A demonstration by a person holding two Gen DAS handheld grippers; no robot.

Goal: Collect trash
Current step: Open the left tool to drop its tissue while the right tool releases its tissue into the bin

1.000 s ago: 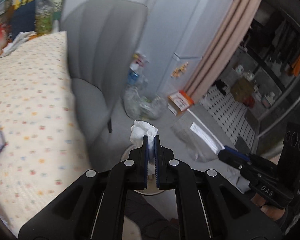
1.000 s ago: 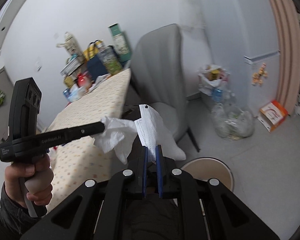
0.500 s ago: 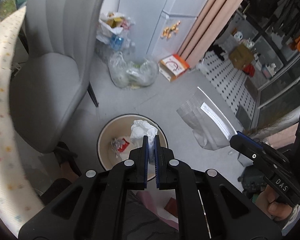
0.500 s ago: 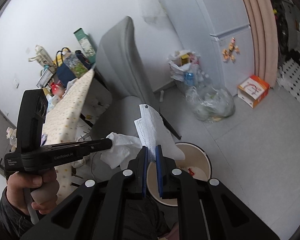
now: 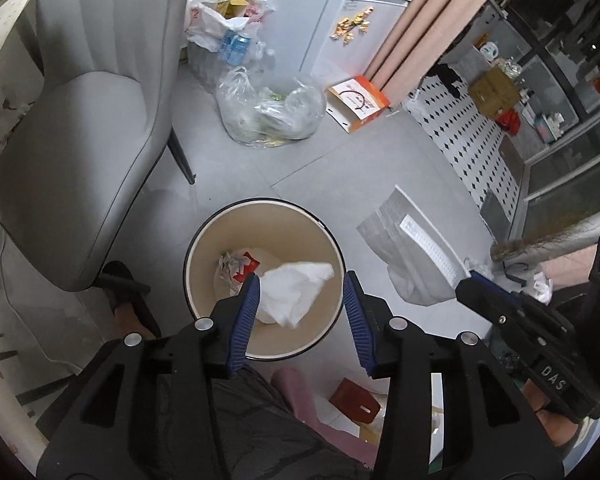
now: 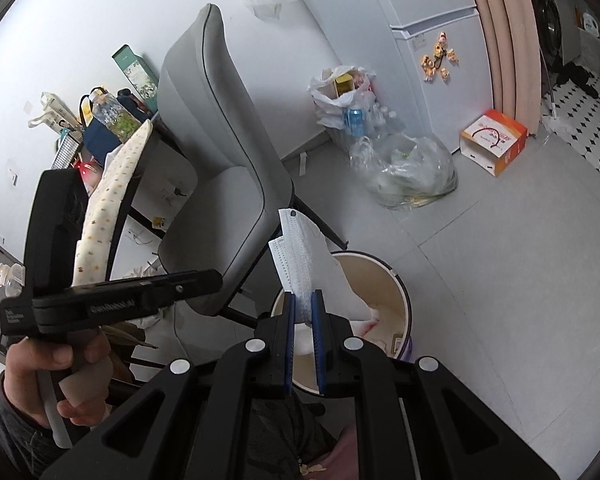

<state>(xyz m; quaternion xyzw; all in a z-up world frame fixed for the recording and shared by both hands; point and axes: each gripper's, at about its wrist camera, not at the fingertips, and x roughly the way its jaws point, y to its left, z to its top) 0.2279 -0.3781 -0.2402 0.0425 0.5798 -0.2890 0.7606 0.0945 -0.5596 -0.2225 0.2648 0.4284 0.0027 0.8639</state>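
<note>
Your left tool (image 5: pixel 302 300) stood with its jaws wide apart directly over the round trash bin (image 5: pixel 260 206), and the crumpled white tissue (image 5: pixel 296 294) sat between the blue pads, gripped by neither, apparently dropping into the bin. Your right tool (image 6: pixel 303 312) was clamped on a white face mask (image 6: pixel 296 258), which stuck up from the pads, held just above the near rim of the same bin.

By my judgement, the tissue was as good as binned, while the mask was not yet released; opening the right tool over the bin was what remained for these two pieces. The bin already held some scraps (image 5: pixel 236 266), among them one with red on it. Whether more trash waited on the table (image 6: pixel 112 184) you could not tell from these views.

Counted: two tools, one tissue, one mask, one bin. Around you stood one grey chair (image 5: pixel 72 136), two plastic bags of rubbish by the wall (one white (image 5: pixel 224 20), one clear (image 5: pixel 268 112)), one orange-and-white box (image 5: pixel 358 102), and one white refrigerator (image 6: pixel 440 40) with magnets on it
</note>
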